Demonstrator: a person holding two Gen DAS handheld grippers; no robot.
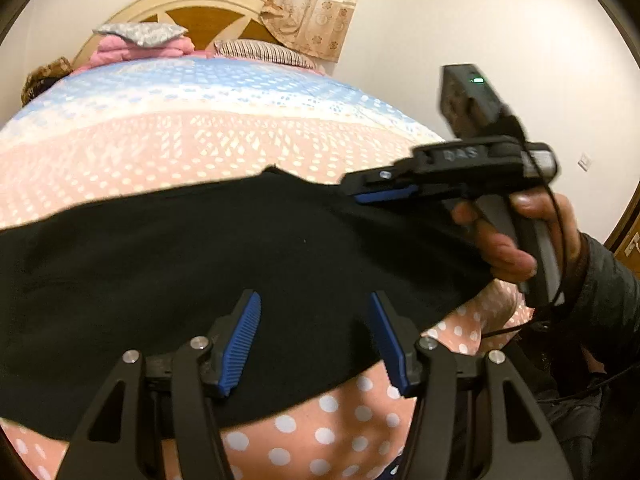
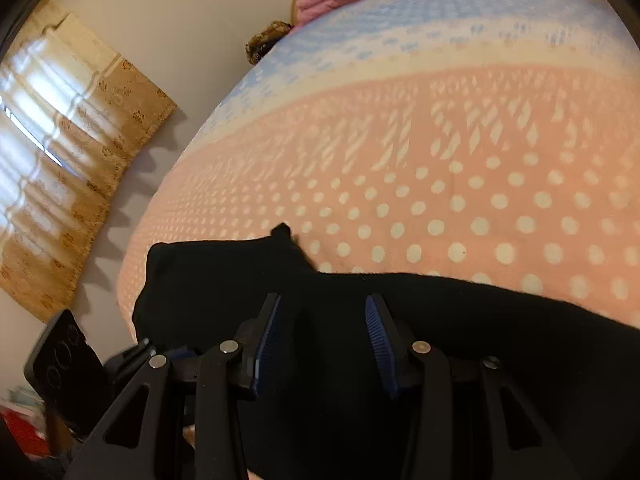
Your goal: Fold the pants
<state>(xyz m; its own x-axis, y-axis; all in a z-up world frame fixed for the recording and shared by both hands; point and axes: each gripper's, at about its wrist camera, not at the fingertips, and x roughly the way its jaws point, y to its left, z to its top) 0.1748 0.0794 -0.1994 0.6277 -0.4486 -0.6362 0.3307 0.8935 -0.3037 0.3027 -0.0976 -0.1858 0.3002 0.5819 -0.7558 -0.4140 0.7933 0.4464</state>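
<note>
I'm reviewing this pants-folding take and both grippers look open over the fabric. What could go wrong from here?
1. The left gripper is open above the black pants near their edge; closing here may pinch the dotted bedspread too.
2. The right gripper is open over featureless black cloth, so it might grab one layer only and leave the fold uneven.
3. A small tab sticks out at the far edge; it may stay misaligned.

A bed [image 1: 240, 120] with a pink and blue dotted cover, pillows [image 1: 264, 50] at its far wooden headboard [image 1: 208, 20], white walls [image 1: 480, 40], and sunlit patterned curtains [image 1: 312, 12].
</note>
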